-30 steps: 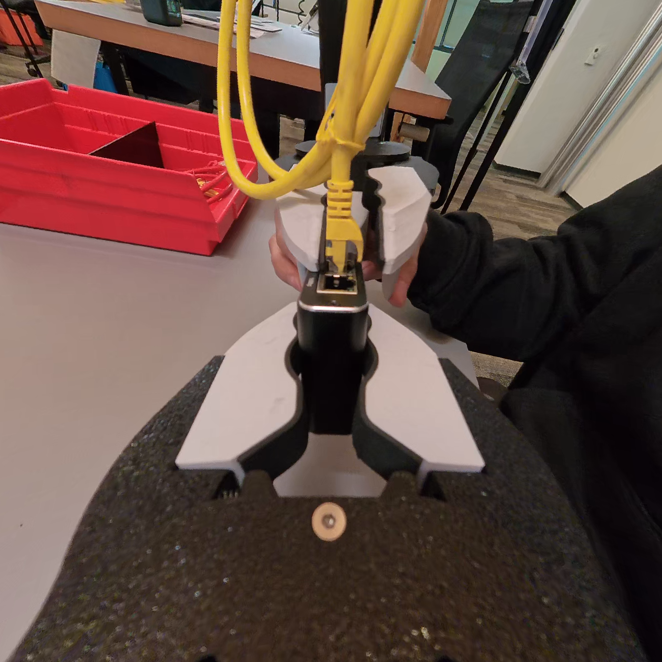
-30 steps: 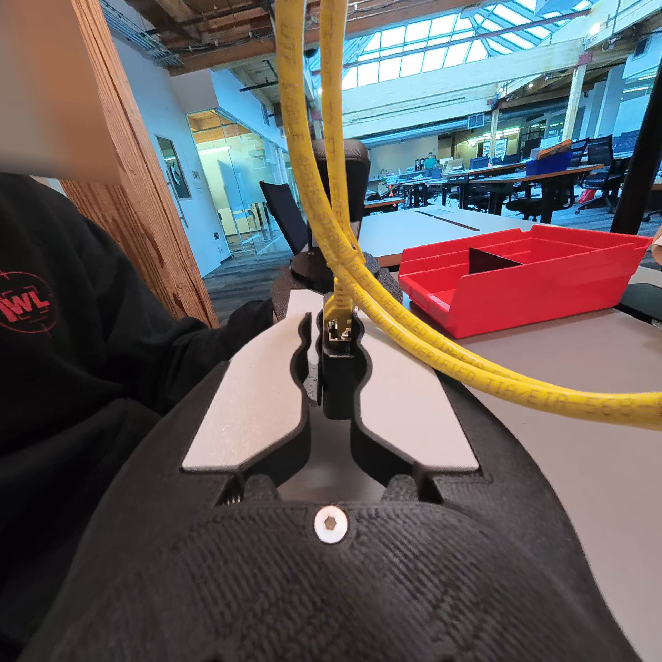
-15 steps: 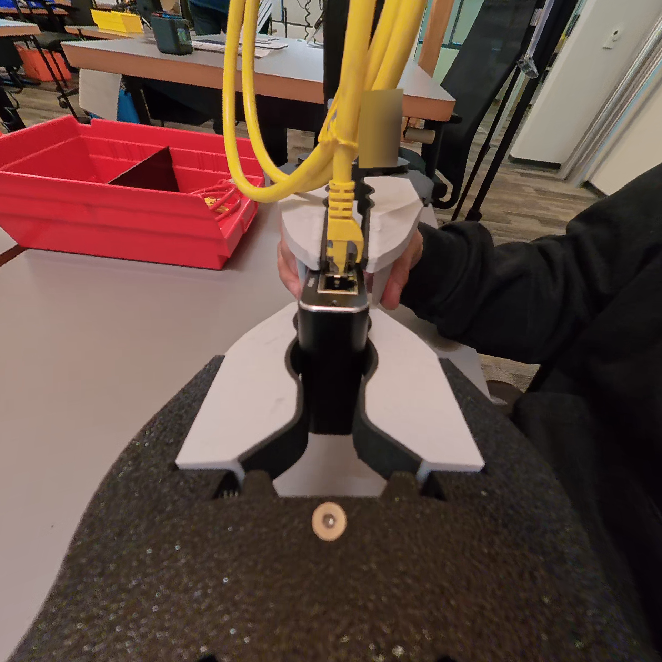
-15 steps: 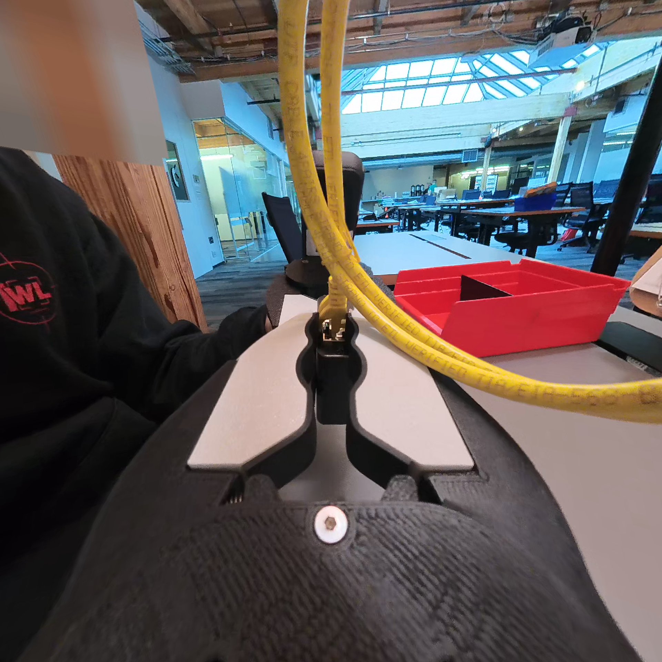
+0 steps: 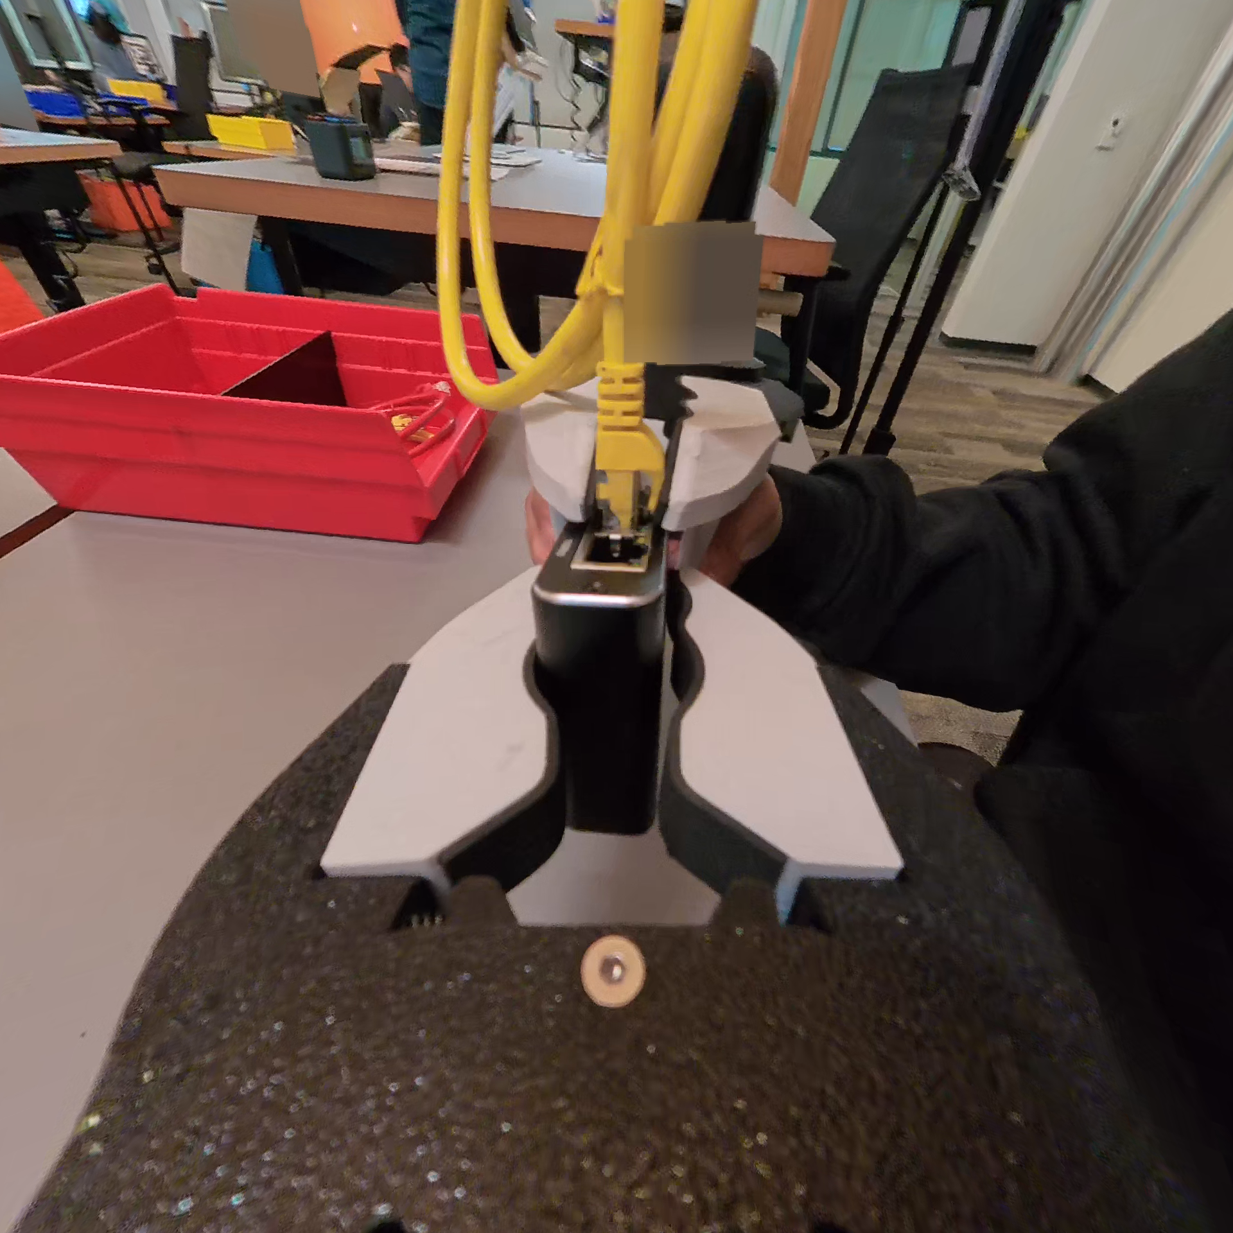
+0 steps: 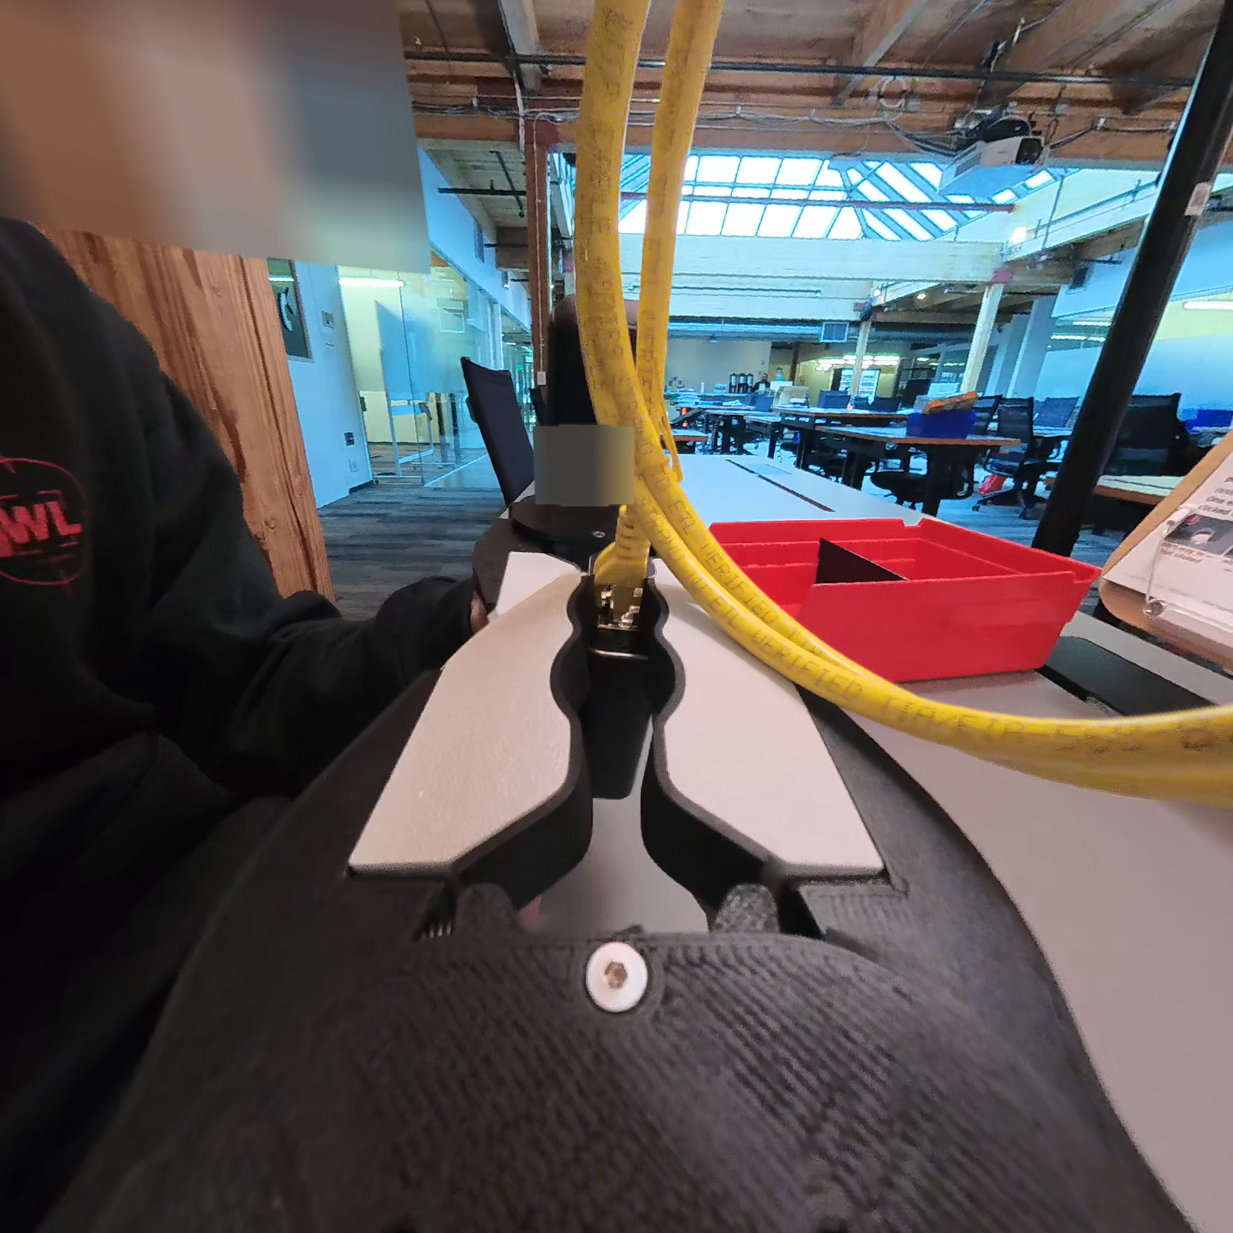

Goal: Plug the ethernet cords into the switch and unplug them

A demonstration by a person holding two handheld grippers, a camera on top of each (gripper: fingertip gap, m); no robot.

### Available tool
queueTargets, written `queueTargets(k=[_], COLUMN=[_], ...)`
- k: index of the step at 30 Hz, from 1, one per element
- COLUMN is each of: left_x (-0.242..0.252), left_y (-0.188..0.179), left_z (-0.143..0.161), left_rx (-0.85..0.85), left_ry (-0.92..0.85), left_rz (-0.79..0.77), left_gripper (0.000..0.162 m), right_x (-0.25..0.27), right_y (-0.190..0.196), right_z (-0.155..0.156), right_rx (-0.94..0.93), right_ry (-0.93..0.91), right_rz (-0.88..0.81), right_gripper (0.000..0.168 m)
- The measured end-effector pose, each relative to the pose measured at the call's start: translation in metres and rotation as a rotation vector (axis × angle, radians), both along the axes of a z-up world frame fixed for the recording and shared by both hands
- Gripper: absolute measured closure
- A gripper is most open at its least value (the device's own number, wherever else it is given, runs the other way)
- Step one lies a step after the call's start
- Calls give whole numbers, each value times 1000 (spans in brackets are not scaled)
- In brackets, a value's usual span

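My left gripper (image 5: 604, 600) is shut on a small black switch (image 5: 600, 700), port end pointing away. My right gripper (image 5: 634, 467) faces it, shut on the yellow ethernet plug (image 5: 624, 460). The plug tip sits at the mouth of the port (image 5: 610, 550); dark opening still shows in front of it. The yellow cord (image 5: 467, 267) loops upward out of view. In the right wrist view the right gripper (image 6: 617, 594) pinches the plug (image 6: 620, 574), with the switch (image 6: 617, 720) in the gap between the fingers. The cord (image 6: 734, 600) sweeps right.
A red divided bin (image 5: 200, 454) stands on the grey table (image 5: 200, 667), with a thin orange cable (image 5: 420, 420) inside. It also shows in the right wrist view (image 6: 934, 620). A person's hand (image 5: 740, 527) and black sleeve hold the right gripper. A clipboard (image 6: 1174, 587) sits at far right. One gripper's finger ends stand about 4 cm off the other's.
Both views have tilted up and show more of the room behind. The plug stays at the port mouth, held the same way; both grippers remain shut.
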State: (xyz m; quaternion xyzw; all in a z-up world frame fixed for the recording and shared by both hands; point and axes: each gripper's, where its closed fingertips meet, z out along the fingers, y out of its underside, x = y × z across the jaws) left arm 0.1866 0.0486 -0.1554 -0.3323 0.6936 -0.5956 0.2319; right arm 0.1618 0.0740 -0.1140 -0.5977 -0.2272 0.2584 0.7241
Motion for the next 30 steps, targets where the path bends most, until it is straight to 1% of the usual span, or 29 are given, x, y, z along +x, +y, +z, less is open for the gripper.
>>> queueTargets(k=[11, 13, 17, 23, 24, 25, 28, 30], left_x=[-7, -9, -11, -16, -15, -13, -8, -9], left_y=[7, 8, 5, 1, 1, 3, 10, 7], left_z=[-6, -8, -12, -11, -10, -10, -10, -9], left_rx=[-3, -50, -215, -334, -333, -293, -155, -165], left_ry=[39, 85, 196, 228, 214, 181, 111, 118], left_rz=[-38, -56, -134, -224, -222, -200, -113, -128], left_gripper=[134, 134, 134, 134, 134, 134, 135, 134], right_x=[-5, -5, -2, -2, -2, -2, -1, -1], right_y=[8, 11, 15, 16, 17, 17, 18, 15], right_z=[-5, -8, -15, -17, -16, -15, -12, -11], right_rx=[-73, -91, -140, -182, -193, -195, -217, -232], right_ry=[-2, -6, -24, -116, -113, -115, -31, 5], right_rz=[-9, -20, -49, -106, -108, -111, -93, -72], right_gripper=[154, 154, 154, 154, 154, 154, 154, 156])
